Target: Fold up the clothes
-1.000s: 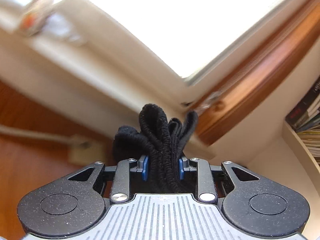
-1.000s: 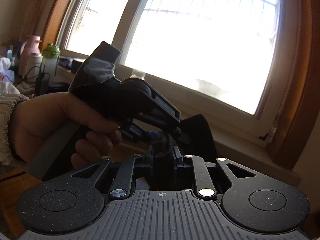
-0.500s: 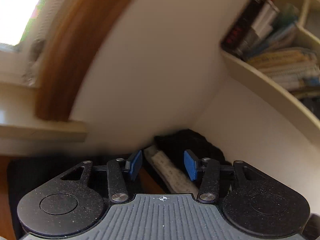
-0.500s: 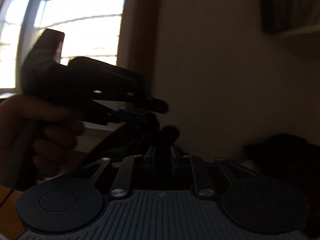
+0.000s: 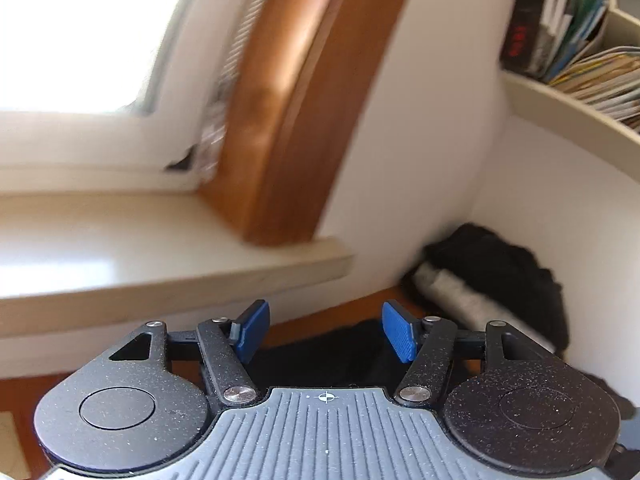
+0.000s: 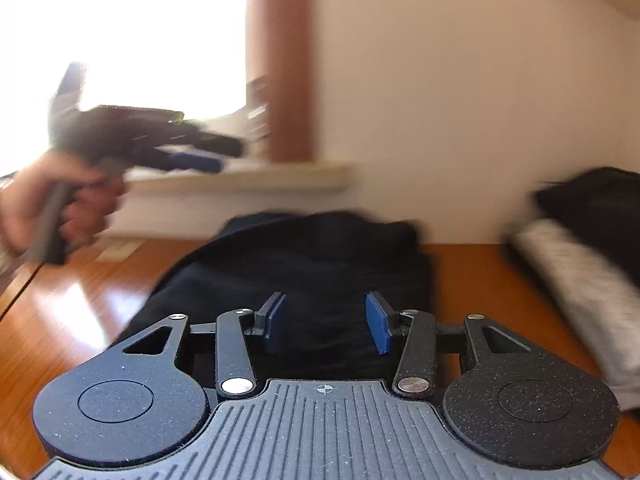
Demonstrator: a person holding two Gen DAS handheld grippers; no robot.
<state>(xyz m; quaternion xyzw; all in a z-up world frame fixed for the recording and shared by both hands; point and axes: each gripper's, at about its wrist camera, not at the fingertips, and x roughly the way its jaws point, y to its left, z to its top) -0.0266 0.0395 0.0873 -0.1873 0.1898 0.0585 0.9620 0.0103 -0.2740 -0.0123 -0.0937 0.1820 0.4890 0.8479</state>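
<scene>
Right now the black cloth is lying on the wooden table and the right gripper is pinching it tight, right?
Not quite. The black cloth does lie on the wooden table, but the right gripper is not pinching it: its jaws are opening, with the blue pads clear of the cloth. The right wrist view shows this.

Home — bookshelf [image 5: 576, 60], windowsill [image 5: 160, 248]

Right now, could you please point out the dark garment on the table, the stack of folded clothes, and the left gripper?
dark garment [image 6: 304, 264]: right wrist view, middle of the cloth.
stack of folded clothes [image 6: 580, 276]: right wrist view, light layer.
left gripper [image 5: 326, 330]: left wrist view, between the fingertips.
</scene>
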